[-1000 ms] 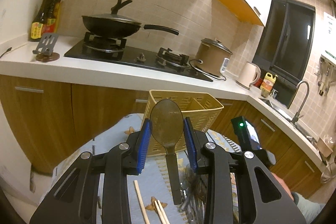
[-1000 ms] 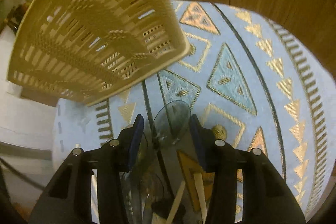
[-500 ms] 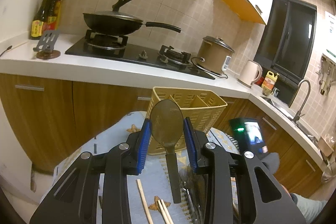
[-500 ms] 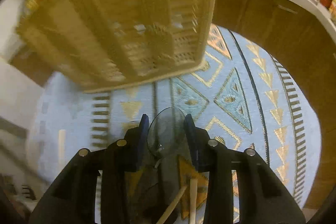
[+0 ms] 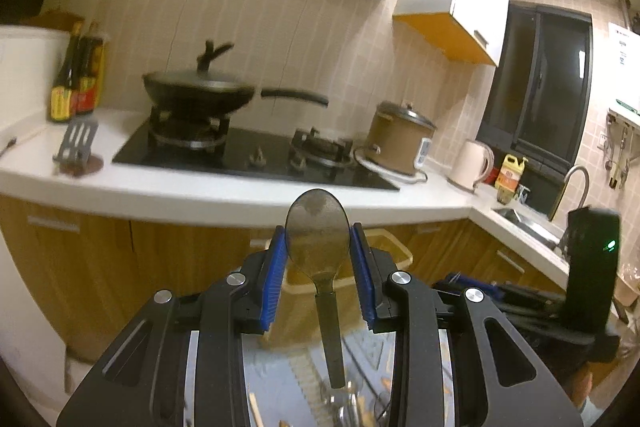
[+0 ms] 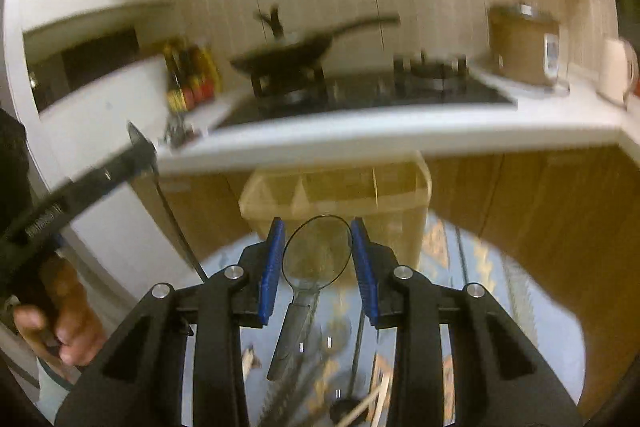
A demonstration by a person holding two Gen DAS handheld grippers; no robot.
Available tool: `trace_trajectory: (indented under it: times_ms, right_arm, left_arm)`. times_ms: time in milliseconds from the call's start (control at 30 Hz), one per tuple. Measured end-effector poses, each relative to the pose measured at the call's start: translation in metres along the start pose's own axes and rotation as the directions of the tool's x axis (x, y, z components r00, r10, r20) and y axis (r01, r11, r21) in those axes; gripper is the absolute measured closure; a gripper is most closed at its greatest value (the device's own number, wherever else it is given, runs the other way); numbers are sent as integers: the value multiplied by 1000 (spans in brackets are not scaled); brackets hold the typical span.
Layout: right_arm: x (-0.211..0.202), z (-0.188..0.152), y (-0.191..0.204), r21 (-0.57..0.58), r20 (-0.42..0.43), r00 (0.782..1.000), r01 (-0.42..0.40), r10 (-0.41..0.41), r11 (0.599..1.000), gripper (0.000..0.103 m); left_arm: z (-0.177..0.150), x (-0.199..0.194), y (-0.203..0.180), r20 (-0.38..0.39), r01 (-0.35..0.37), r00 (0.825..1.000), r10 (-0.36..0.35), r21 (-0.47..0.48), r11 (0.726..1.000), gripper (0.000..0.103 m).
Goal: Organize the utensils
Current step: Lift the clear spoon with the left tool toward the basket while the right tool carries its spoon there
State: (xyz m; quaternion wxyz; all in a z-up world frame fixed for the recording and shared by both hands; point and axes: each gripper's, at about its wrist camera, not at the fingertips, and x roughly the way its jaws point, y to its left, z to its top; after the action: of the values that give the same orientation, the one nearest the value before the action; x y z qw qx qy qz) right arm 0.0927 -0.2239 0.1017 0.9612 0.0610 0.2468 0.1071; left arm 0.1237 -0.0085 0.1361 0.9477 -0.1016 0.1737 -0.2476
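The left claw (image 5: 317,259) is gripping a dark spoon (image 5: 316,231) by the bowl, both blue pads (image 5: 276,279) pressing on its edges, the handle hanging down toward the camera. The right claw (image 6: 318,259) is holding a clear spoon (image 6: 318,253) the same way; its jaws have just been closing, and the see-through bowl is sitting squeezed between the pads (image 6: 363,267) with the handle slanting down and to the left. Beyond the right claw, the beige basket (image 6: 336,187) is standing upright on the patterned cloth (image 6: 500,287), its dividers showing at the top, in front of the wooden cabinets (image 6: 560,219). In the left view only a corner of the basket (image 5: 394,253) is peeking out behind the claw. Low in both views more utensils are lying on the cloth: a few chopsticks (image 6: 360,409) and a blurred heap of clear cutlery (image 5: 352,403), too smeared to count. In the right view, at the far left, a hand (image 6: 68,315) is gripping the handle of the other tool. Behind it all, the table (image 5: 200,183) is carrying a wok (image 5: 200,95) on the stove, a rice cooker (image 5: 402,139), a kettle (image 5: 472,165) and sauce bottles (image 5: 76,79).
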Motion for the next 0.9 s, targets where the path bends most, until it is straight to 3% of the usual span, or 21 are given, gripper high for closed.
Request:
trace_trajectory:
  times_ms: [200, 400, 500, 633, 833, 900]
  right_arm:
    - [-6, 60, -4, 2, 156, 987, 48, -48, 999, 72]
    - [10, 99, -13, 24, 273, 950, 151, -151, 988, 72]
    - [19, 108, -26, 35, 298, 931, 212, -213, 977, 72]
    - [34, 110, -46, 61, 282, 928, 234, -242, 970, 72]
    - [53, 96, -54, 59, 297, 893, 337, -338, 940, 73]
    - [64, 91, -54, 37, 282, 893, 356, -352, 934, 73]
  left_arm:
    - [40, 10, -15, 84, -20, 996, 15, 59, 998, 73]
    - [52, 36, -22, 140, -78, 988, 64, 98, 992, 73]
    - [50, 50, -19, 141, -99, 986, 84, 99, 990, 73]
    - [38, 67, -10, 136, -130, 984, 116, 96, 987, 73]
    - [21, 91, 0, 122, -186, 977, 173, 101, 977, 73]
    - [18, 97, 3, 114, -189, 978, 178, 101, 977, 73]
